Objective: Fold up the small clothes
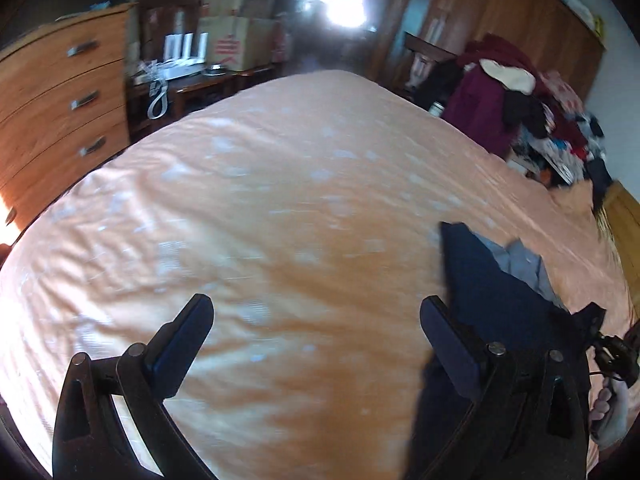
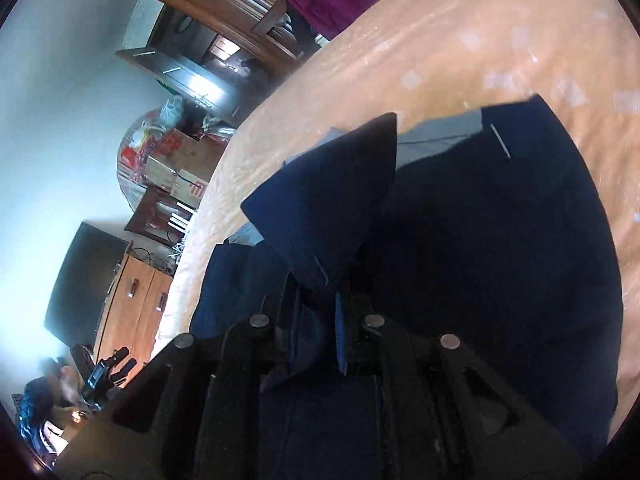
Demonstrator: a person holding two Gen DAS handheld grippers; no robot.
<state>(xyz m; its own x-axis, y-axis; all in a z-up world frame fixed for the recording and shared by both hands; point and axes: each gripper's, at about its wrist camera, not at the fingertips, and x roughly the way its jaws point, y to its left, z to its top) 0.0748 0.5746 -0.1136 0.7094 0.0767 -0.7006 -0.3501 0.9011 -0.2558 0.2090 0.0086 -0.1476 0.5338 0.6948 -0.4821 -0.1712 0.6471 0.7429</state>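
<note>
Bedroom clutter rings the bed we work on: a wooden chest of drawers (image 1: 60, 96) stands off its left side, cardboard boxes (image 1: 236, 36) are stacked beyond the far end, and a heap of clothes (image 1: 532, 108) topped with maroon fabric crowds the far right corner. We see the bed covered by a peach sheet (image 1: 280, 200) with pale flecks, lightly wrinkled and bare across most of its middle. Our left gripper (image 1: 316, 320) hangs above the near part of the sheet with its two dark fingers spread wide and nothing between them. Just to its right, near the right edge of the bed, lies the navy garment (image 1: 492, 288), a grey lining showing where its top edge falls open. In the right wrist view our right gripper (image 2: 320, 300) has its fingers pressed together on a fold of that navy garment (image 2: 500, 240), and the pinched corner stands up in a peak above the fingers while the rest spreads flat on the sheet (image 2: 460, 40). At the lower right corner of the left view we glimpse a hand (image 1: 610, 416) gripping the other tool's handle.
</note>
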